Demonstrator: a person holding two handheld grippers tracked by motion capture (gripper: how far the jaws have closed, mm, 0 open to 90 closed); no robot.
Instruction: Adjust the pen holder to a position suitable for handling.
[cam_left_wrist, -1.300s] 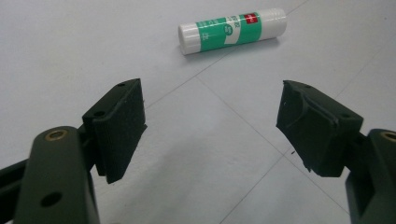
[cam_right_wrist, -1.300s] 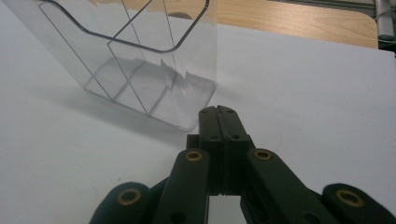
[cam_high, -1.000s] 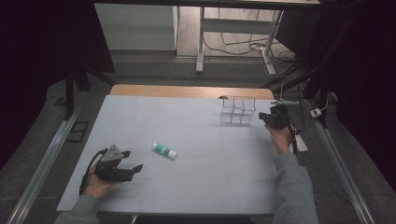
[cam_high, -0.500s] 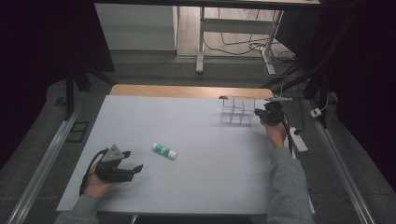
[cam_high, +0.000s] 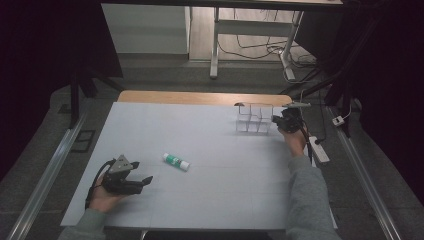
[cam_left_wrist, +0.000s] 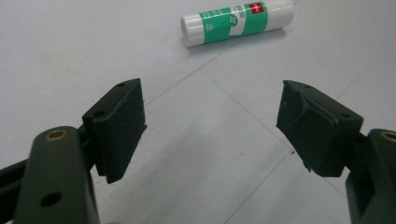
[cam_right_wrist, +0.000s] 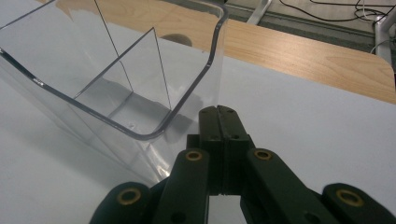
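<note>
Clear plastic organizer (cam_high: 254, 119), divided into compartments, stands upright at the far right part of the counter (cam_high: 210, 130), near the wooden strip along the far edge. In the right gripper view its rounded transparent corner (cam_right_wrist: 154, 126) rises just beside the right claw (cam_right_wrist: 223, 116), which sits at the organizer's right-hand side; whether the tips touch the wall cannot be told. The right claw (cam_high: 285, 121) is clenched, its two black jaws pressed flat together with nothing between them. The compartments that can be seen hold nothing.

Glue stick (cam_high: 176, 161), white with a green label, lies on its side near the middle of the counter, well apart from the organizer. In the left gripper view the glue stick (cam_left_wrist: 237, 21) lies ahead of the jaws, clear of both pads.

Left claw (cam_high: 134, 181) rests low over the near left part of the counter in the person's hand, pointing toward the glue stick. The left claw (cam_left_wrist: 210, 126) is released, jaws standing wide apart over bare counter surface, gripping nothing.
</note>
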